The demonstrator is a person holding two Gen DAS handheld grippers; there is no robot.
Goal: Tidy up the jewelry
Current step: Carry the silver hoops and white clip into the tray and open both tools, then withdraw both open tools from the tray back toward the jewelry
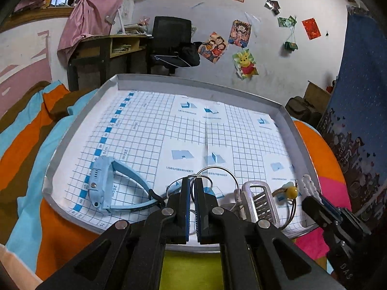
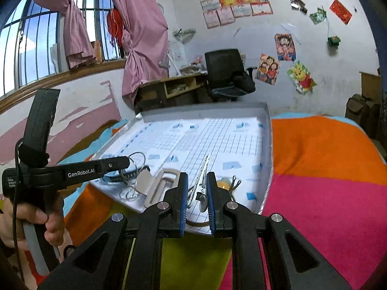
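Note:
A grey tray [image 1: 72, 130] lined with gridded paper lies on a striped blanket. My left gripper [image 1: 192, 181] is shut on thin silver rings [image 1: 217, 169] near the tray's front edge; it also shows in the right wrist view [image 2: 127, 162]. A light blue watch [image 1: 102, 183] lies to its left. A silver hair comb [image 1: 260, 198] and a yellow bead on a wire hoop [image 1: 291, 191] lie to its right. My right gripper [image 2: 197, 181] is shut on a silver hair clip [image 2: 202, 176] over the tray's front right; its fingers [image 1: 319, 205] show in the left wrist view.
The tray [image 2: 268, 130] rests on an orange, pink and blue blanket [image 2: 326, 181]. A desk [image 1: 104, 48] and a black office chair [image 1: 171, 38] stand behind against a poster-covered wall. A dark blue panel [image 1: 358, 96] stands at the right.

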